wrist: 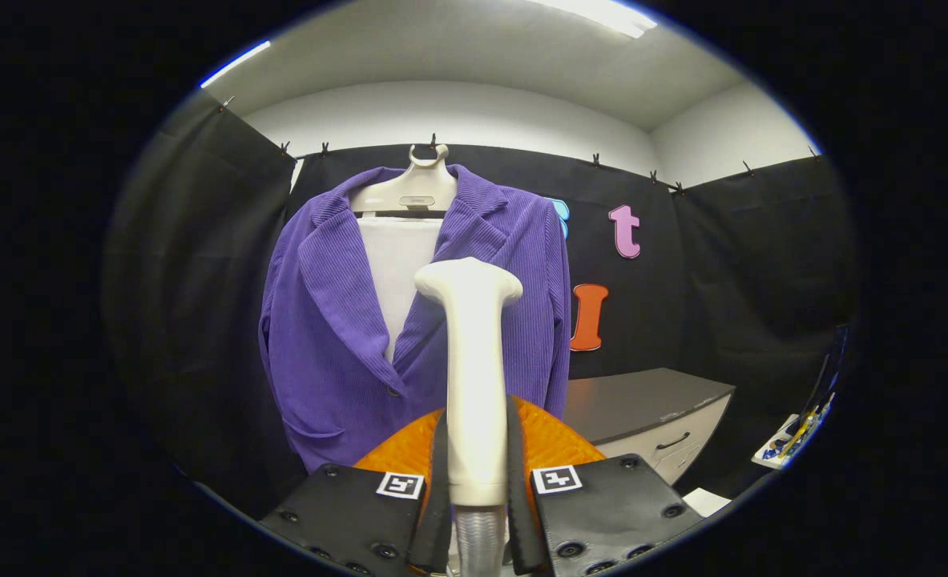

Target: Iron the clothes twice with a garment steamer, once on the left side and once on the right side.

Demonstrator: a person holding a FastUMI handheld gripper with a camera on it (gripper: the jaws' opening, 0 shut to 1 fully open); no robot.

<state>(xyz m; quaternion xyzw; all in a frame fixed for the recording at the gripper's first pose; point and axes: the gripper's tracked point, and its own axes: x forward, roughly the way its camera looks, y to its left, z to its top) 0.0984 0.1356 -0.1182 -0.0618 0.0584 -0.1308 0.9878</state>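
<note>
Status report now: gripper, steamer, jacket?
Gripper shut on steamer, held upright. Purple jacket on hanger, beyond the steamer head, contact unclear. Nothing between them.

Ribbed corduroy jacket, smooth matt plastic steamer, ribbed hose

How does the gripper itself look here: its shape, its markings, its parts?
The gripper has two broad, flat finger blocks with screws along their edges. Each block carries one small square black-and-white marker near its inner corner. The curved pads ahead of the blocks have a finely ribbed texture. No cable can be seen.
</note>
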